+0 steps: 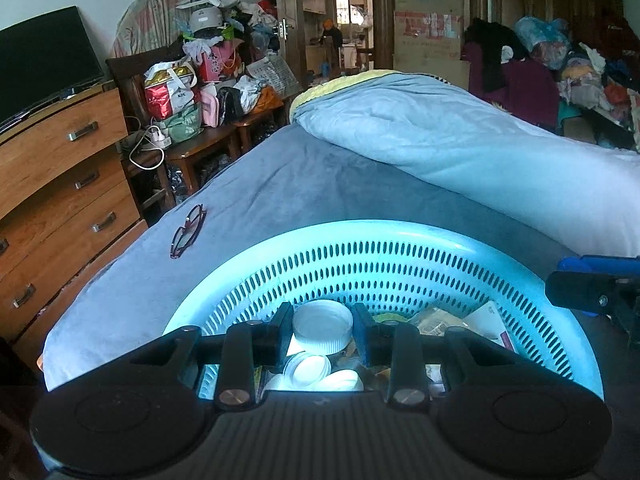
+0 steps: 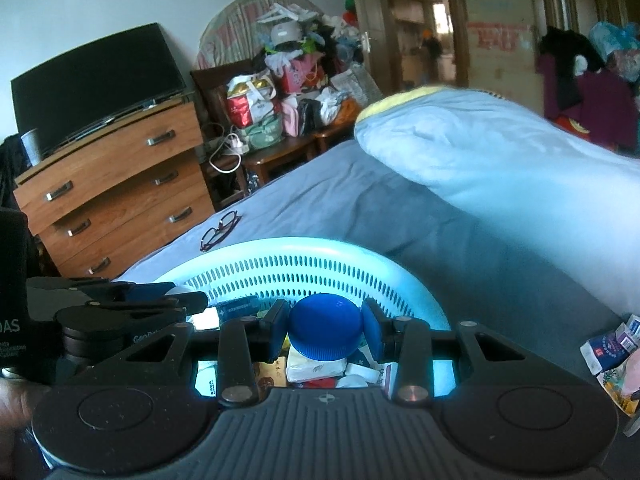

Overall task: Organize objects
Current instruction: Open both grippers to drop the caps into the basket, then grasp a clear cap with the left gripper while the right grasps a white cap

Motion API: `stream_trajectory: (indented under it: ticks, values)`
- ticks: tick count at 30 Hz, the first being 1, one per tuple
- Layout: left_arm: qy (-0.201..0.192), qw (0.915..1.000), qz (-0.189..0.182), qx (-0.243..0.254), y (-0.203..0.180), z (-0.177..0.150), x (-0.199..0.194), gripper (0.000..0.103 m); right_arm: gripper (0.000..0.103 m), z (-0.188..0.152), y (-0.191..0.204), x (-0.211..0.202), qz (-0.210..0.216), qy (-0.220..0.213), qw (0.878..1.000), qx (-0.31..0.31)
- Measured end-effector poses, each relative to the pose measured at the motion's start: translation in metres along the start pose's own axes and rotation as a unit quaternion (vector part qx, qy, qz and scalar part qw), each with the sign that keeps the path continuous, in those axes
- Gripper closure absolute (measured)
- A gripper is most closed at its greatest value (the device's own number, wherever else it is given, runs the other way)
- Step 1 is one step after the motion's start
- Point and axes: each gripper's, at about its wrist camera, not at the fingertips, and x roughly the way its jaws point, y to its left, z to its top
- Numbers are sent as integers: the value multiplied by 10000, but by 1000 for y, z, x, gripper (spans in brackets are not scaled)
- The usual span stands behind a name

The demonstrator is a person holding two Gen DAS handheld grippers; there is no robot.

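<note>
White cap (image 1: 322, 325) pinched in left tool (image 1: 322, 330), blue cap (image 2: 326, 332) pinched in right tool (image 2: 326, 334)

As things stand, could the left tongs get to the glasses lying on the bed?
Probably yes. The glasses lie in the open on the bed cover, left of the basket, nothing over them. But the left tongs grip a white lid over the basket and must drop it first.

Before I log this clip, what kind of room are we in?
A lived-in, cluttered bedroom, most likely. The work goes on over a bed with a folded quilt, beside a wooden dresser carrying a TV. Bags are heaped along the wall, and a doorway opens onto more rooms.
</note>
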Motion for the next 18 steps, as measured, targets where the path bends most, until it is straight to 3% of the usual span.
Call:
stream_trajectory:
  ticks: [3,5,7,9,13,18]
  values:
    - [-66,9999,118,49,-1,2,-1,44,50,-1,0,0,-29,-73,10000,23]
    - [-96,9998,168,88,-3,4,-2,39,43,-1,-1,-1,-56,-132,9999,16]
    - [-116,9997,176,95,-6,6,-2,31,25,-2,-2,-4,-70,-212,9997,26]
    - [-201,9995,222,99,-11,8,-4,21,17,-3,-5,-10,-106,-385,9992,49]
    - [-526,9986,33,-20,-21,12,-19,19,12,-18,-24,-41,-373,-980,9945,-24]
    - [-1025,9930,-556,177,-68,12,-47,15,8,-77,-103,-84,-1371,-1290,9811,442]
